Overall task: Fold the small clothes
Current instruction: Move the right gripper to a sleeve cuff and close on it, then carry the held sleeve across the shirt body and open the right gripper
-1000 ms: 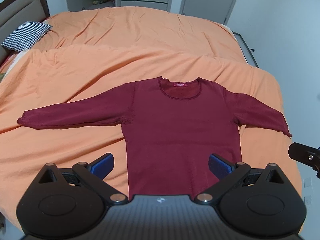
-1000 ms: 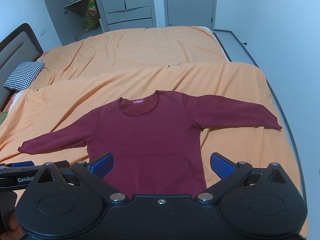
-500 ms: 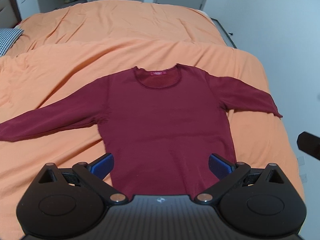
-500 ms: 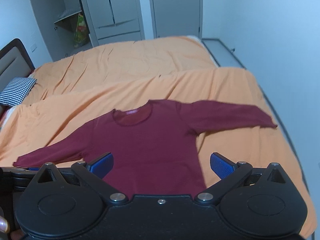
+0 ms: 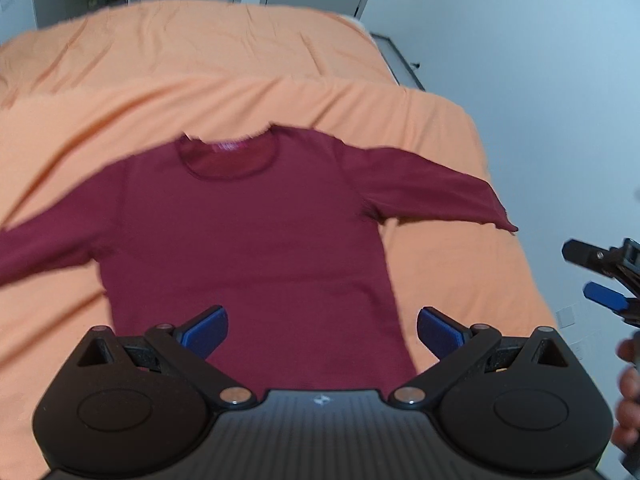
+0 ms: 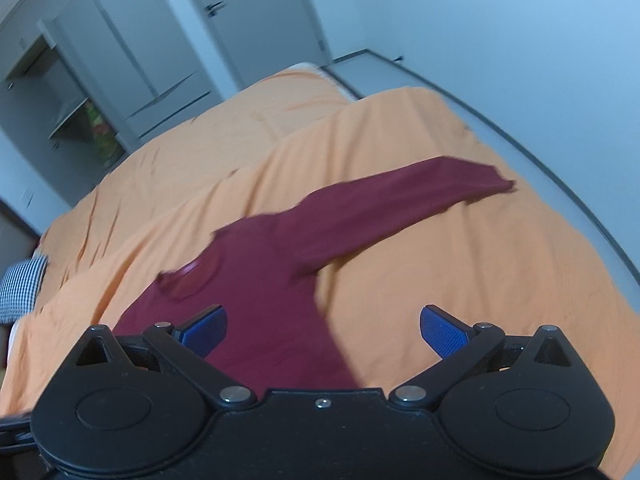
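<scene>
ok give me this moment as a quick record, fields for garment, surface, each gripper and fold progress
garment: maroon long-sleeved top, spread flat, front up, sleeves out to the sides
surface: orange bedcover
left gripper: jaws open, empty, above the hem
right gripper: jaws open, empty, facing the top's right sleeve
fold progress: no fold made yet
other: checked pillow at the head end
</scene>
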Demonstrator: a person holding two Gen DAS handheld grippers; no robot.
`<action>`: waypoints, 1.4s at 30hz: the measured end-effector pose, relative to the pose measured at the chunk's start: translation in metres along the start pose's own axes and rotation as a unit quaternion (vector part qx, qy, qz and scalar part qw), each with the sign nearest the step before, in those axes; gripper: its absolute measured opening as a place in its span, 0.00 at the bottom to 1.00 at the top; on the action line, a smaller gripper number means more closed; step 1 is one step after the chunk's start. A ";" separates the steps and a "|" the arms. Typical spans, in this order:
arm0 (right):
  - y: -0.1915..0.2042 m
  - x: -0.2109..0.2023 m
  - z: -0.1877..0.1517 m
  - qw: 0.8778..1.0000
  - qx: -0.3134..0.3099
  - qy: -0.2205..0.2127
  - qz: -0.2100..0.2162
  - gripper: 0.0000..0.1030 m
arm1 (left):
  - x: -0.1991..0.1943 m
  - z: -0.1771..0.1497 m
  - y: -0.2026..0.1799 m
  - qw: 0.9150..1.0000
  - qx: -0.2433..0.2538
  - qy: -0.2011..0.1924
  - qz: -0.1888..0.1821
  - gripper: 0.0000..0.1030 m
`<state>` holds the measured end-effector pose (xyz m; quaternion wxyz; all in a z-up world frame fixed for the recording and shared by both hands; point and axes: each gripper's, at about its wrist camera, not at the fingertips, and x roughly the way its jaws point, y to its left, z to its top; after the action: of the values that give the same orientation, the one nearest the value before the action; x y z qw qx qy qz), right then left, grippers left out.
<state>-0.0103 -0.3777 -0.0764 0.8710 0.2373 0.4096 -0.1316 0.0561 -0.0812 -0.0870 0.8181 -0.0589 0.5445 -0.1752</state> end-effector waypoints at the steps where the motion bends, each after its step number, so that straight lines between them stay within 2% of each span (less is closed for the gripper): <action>1: -0.015 0.008 0.007 1.000 0.003 -0.008 0.003 0.99 | 0.006 0.000 -0.005 1.000 -0.010 0.003 -0.001 1.00; 4: -0.070 0.042 0.028 0.999 0.021 -0.029 0.014 0.99 | 0.029 -0.001 -0.014 0.999 -0.029 -0.004 0.017 1.00; 7: -0.135 0.093 0.051 0.995 0.072 -0.050 0.055 0.99 | 0.060 -0.002 -0.022 0.998 -0.042 -0.011 0.038 1.00; 9: -0.174 0.132 0.064 0.989 0.106 -0.065 0.074 0.99 | 0.084 -0.002 -0.027 0.997 -0.047 0.000 0.055 1.00; 15: -0.255 0.232 0.091 0.977 0.185 -0.064 0.081 0.92 | 0.135 -0.005 -0.045 0.997 -0.043 0.019 0.068 1.00; 19: -0.288 0.275 0.085 0.953 0.275 -0.054 0.118 0.88 | 0.151 -0.004 -0.058 0.997 -0.035 0.022 0.070 1.00; 23: -0.313 0.303 0.074 0.912 0.370 -0.064 0.167 0.83 | 0.166 -0.004 -0.066 0.996 -0.032 0.034 0.073 1.00; 26: -0.325 0.317 0.073 0.898 0.396 -0.077 0.174 0.72 | 0.172 -0.004 -0.067 0.996 -0.037 0.040 0.069 1.00; 28: -0.328 0.323 0.073 0.893 0.408 -0.076 0.173 0.64 | 0.175 -0.003 -0.066 0.996 -0.036 0.043 0.068 1.00; 31: -0.330 0.332 0.074 0.894 0.412 -0.071 0.159 0.37 | 0.179 0.000 -0.064 0.996 -0.035 0.044 0.070 1.00; 32: -0.332 0.334 0.074 0.895 0.414 -0.071 0.152 0.21 | 0.179 0.001 -0.063 0.996 -0.037 0.043 0.070 1.00; 33: -0.333 0.334 0.075 0.898 0.410 -0.071 0.142 0.13 | 0.178 0.002 -0.061 0.996 -0.040 0.041 0.070 1.00; 35: -0.326 0.325 0.081 0.917 0.374 -0.077 0.118 0.10 | 0.175 0.004 -0.055 0.996 -0.045 0.036 0.069 1.00; 37: -0.307 0.305 0.091 0.940 0.309 -0.100 0.101 0.09 | 0.173 0.005 -0.047 0.996 -0.054 0.034 0.068 1.00; 40: -0.267 0.275 0.111 0.962 0.219 -0.128 0.104 0.09 | 0.167 0.008 -0.032 0.995 -0.071 0.027 0.066 1.00; 42: -0.224 0.252 0.121 0.973 0.139 -0.141 0.115 0.08 | 0.162 0.010 -0.019 0.994 -0.082 0.020 0.066 1.00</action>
<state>0.1322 -0.6409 -0.2738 0.8879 0.3806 0.2299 -0.1179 0.1163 -0.1569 -0.2183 0.8092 -0.0867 0.5759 -0.0768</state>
